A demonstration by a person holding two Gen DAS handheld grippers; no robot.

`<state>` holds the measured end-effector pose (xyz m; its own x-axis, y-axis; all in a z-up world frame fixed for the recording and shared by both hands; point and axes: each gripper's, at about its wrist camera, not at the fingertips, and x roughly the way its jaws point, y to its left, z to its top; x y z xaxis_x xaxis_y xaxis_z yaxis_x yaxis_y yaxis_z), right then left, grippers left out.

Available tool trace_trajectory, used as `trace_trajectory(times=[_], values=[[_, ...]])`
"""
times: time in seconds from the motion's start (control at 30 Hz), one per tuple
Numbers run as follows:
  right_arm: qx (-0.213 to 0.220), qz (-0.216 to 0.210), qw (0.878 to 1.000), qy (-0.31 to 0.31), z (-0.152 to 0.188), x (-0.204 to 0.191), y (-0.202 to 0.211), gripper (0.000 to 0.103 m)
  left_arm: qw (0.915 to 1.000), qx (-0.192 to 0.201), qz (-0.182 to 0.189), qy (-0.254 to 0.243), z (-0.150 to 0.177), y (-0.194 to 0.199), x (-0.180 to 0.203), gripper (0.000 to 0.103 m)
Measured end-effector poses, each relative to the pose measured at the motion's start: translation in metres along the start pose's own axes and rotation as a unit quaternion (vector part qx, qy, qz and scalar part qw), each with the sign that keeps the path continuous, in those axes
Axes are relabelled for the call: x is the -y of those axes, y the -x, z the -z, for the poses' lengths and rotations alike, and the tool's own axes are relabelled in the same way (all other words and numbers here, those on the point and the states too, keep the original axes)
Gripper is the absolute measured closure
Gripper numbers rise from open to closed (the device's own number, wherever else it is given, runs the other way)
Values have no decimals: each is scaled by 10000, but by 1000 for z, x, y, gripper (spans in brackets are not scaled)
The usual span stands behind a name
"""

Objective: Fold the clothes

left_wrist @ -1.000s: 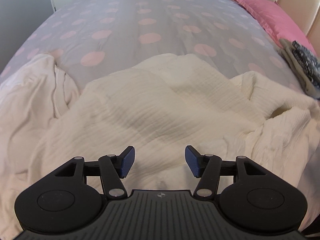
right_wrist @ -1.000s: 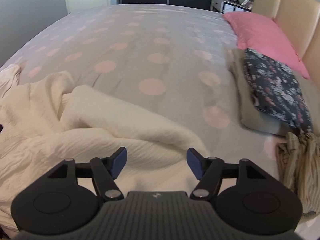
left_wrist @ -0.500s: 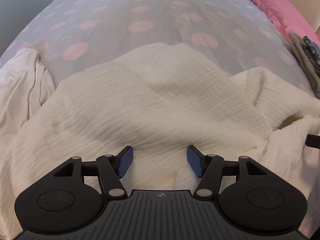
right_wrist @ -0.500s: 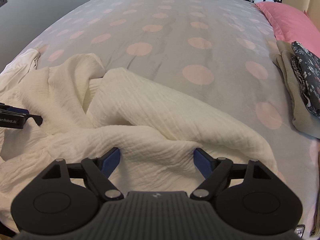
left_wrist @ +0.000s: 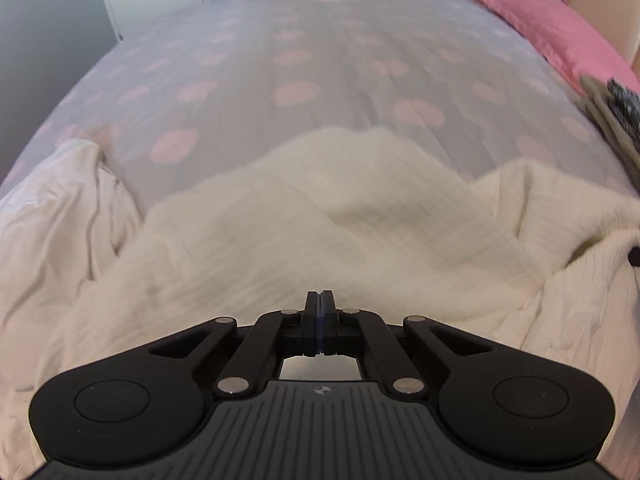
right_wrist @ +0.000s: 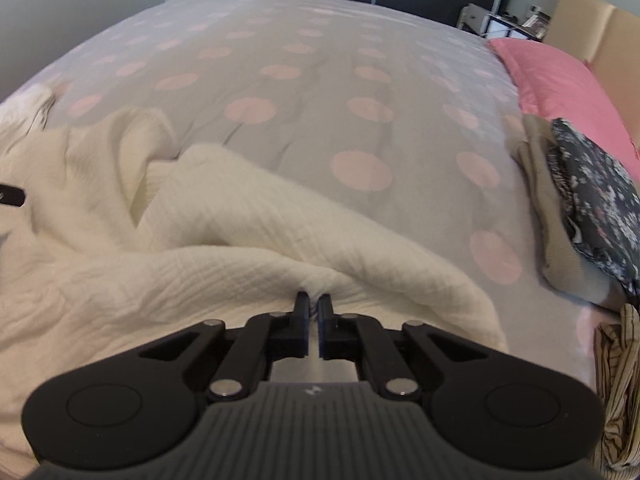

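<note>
Both grippers' jaws, wide apart a moment ago, have closed. The left gripper has its jaws pressed together at the near edge of the cream garment; whether cloth is pinched is unclear. The right gripper nips a fold of it. The garment lies rumpled on the spotted bed. This looks like gripping to spread or fold; next calls for lifting evenly.
</note>
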<state>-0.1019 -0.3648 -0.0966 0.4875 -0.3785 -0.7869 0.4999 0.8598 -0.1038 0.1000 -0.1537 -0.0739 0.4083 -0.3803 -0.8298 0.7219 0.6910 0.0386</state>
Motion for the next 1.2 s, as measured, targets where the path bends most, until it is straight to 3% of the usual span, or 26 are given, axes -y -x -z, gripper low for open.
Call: trace_trajectory(times=[0.13, 0.2, 0.27, 0.3, 0.5, 0.7, 0.8, 0.9, 1.2], values=[[199, 238, 9991, -278, -5, 15, 12, 101, 9975, -219, 674, 41, -3, 11, -6, 103], [235, 512, 9978, -337, -7, 20, 14, 102, 9956, -193, 914, -90, 2, 18, -2, 86], [272, 900, 9946, -434, -8, 25, 16, 102, 9947, -57, 981, -305, 8, 26, 3, 49], [302, 1122, 9921, -471, -9, 29, 17, 102, 9946, -20, 966, -376, 11, 28, 5, 46], [415, 2096, 9687, -1263, -16, 77, 24, 103, 9963, -232, 816, -130, 20, 23, -10, 46], [551, 2886, 9376, -1860, -20, 119, 38, 103, 9966, -138, 793, -184, 19, 22, -6, 40], [404, 2749, 9418, -1893, -19, 126, 35, 103, 9944, -191, 932, -464, 17, 20, 7, 40], [228, 2502, 9503, -1837, -15, 121, 29, 103, 9893, -183, 962, -1081, 21, 18, 28, 40], [152, 2244, 9597, -1688, -15, 111, 21, 102, 9627, -394, 457, -2637, 53, -22, 73, 42]])
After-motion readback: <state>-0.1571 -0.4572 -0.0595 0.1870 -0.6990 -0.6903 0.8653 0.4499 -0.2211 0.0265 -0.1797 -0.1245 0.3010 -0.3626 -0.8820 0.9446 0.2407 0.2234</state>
